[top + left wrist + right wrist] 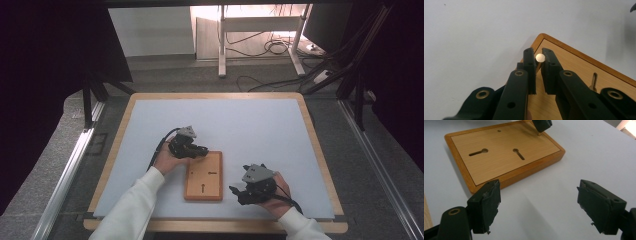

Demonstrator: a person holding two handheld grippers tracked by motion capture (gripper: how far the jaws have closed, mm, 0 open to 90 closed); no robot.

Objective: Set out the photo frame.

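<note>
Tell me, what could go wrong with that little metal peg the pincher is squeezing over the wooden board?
1. The left gripper pinches the small metal peg just at its fingertips, so it might slip out or tilt.
2. The peg sits near a corner of the wooden board, and the right gripper is open beside the board, not holding it. A push on the peg could slide the board across the table.

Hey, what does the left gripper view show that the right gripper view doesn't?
Left gripper view: the left gripper shut on a round metal pin over a corner of the wooden board. Right gripper view: the right gripper open over the white table mat, and two keyhole slots in the board. Both: the board and the mat.
</note>
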